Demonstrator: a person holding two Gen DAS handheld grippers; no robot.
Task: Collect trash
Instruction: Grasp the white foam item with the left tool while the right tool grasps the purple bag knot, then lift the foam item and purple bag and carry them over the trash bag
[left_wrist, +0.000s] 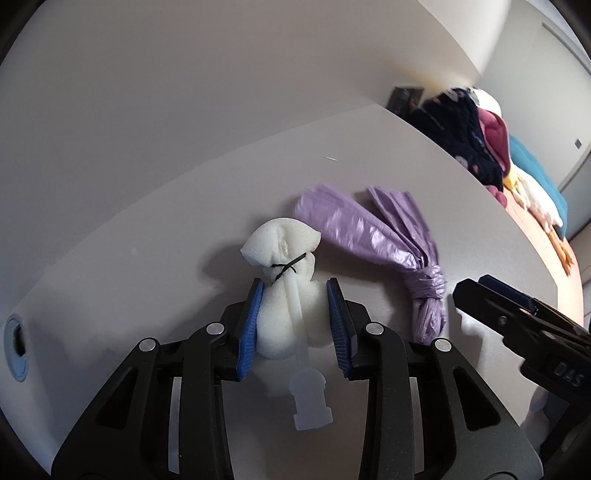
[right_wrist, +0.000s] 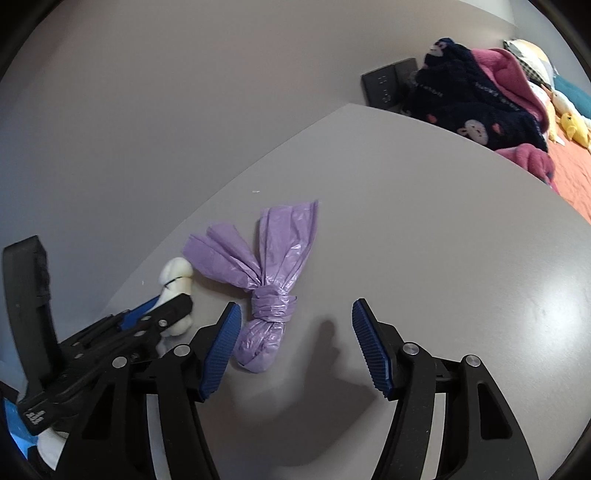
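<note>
On the grey tabletop (right_wrist: 424, 240), the left gripper (left_wrist: 295, 314) has its 2 blue pads pressed against the sides of a white foam bundle (left_wrist: 284, 280) tied with a black twist. The right gripper (right_wrist: 295, 343) stands wide open and holds nothing, its left pad just beside the knotted purple bag (right_wrist: 266, 295) lying next to the foam.

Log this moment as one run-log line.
left tongs: closed on white foam piece | right tongs: open, empty, beside knotted purple bag | surface: grey table
</note>
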